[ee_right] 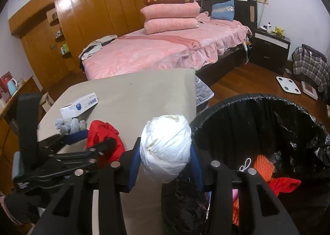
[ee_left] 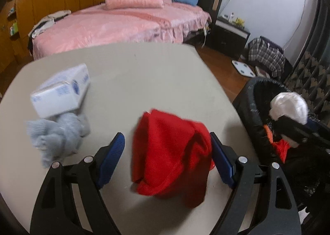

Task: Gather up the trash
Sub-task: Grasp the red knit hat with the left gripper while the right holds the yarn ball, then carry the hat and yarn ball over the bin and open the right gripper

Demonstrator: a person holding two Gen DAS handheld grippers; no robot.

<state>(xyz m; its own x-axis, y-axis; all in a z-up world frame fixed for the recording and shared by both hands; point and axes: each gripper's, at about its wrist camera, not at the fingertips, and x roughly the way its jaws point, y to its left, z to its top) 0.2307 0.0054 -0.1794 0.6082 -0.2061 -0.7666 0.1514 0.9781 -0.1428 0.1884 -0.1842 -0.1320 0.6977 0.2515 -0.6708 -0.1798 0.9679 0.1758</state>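
Trash collection is under way with both tools engaged. The right tool is clamped on a white wad of crumpled paper, the blue pads pressing its flanks, and the wad hangs over the table edge just beside the rim of the bin, not yet above the opening. The bin is lined with a black bag and already contains red and orange scraps. The left tool stands wide over a red cloth; the cloth sits between the two blue pads, touching or nearly touching the pad on the picture's right, with a clear gap to the other, so no grip is established. A grey glove lies bunched beside a white box farther along the table, both untouched. Risks, as judged from this position: if the right tool releases now, the wad could strike the bin's rim or fall between table and bin onto the floor, since it is short of the opening. The wad is soft and rounded, so a light hold may let it slip during travel. The left tool's view is blurred, and closing while off centre could catch only a fold of the cloth, which may then drag or drop. The two tools work close together near the table corner, and a crossing path could cause them to collide.
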